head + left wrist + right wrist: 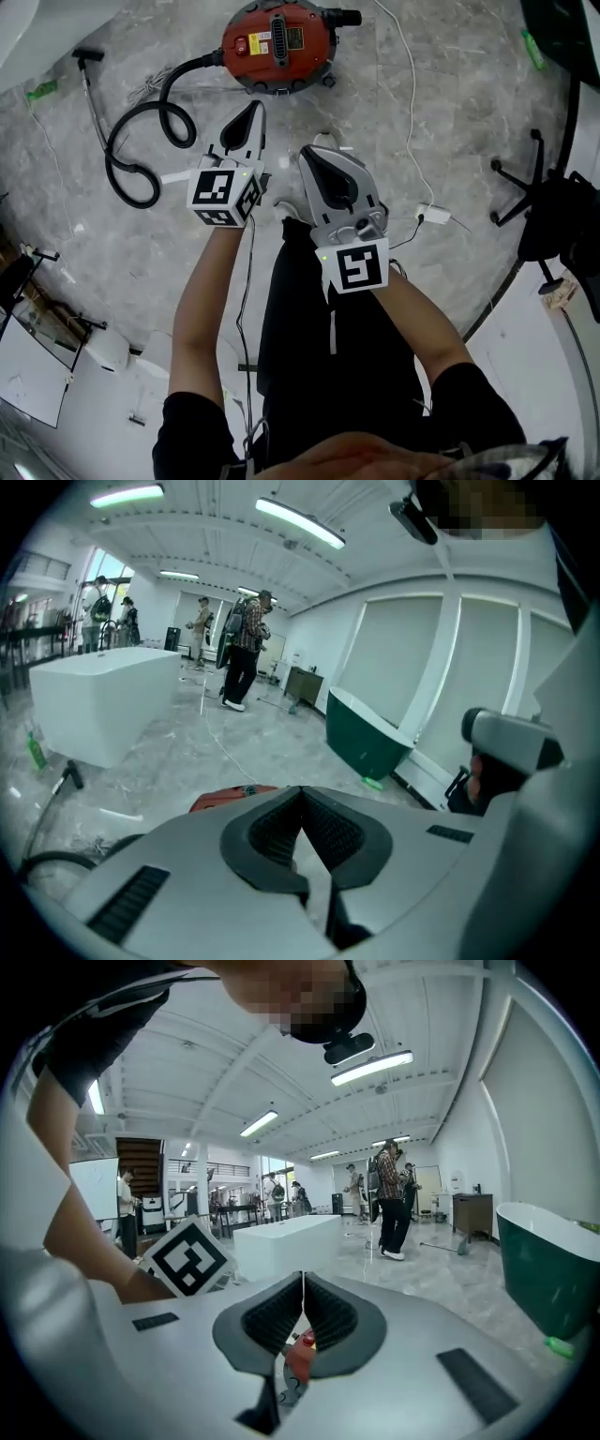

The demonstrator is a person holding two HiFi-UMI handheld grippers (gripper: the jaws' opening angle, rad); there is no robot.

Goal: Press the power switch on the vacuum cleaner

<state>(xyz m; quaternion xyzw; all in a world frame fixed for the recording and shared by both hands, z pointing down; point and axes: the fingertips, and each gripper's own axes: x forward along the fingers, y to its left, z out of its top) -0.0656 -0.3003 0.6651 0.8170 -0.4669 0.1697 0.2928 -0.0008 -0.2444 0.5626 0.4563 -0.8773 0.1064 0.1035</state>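
The red vacuum cleaner (278, 42) stands on the marble floor at the top of the head view, with a black panel and a yellow label on its top. Its black hose (141, 141) loops away to the left. I cannot pick out the power switch. My left gripper (252, 109) is shut and empty, pointing at the vacuum from a short way off. My right gripper (308, 154) is also shut, beside it and farther back. In the left gripper view the jaws (300, 791) meet, with the vacuum's red top (230, 797) just beyond them. The right gripper (303, 1279) has its tips touching.
A white cable with an adapter (433, 214) runs on the floor at the right, near a black office chair (539, 202). A wand with a nozzle (89, 58) lies at the left. A white block (103, 700), a green tub (370, 733) and people (246, 644) stand farther off.
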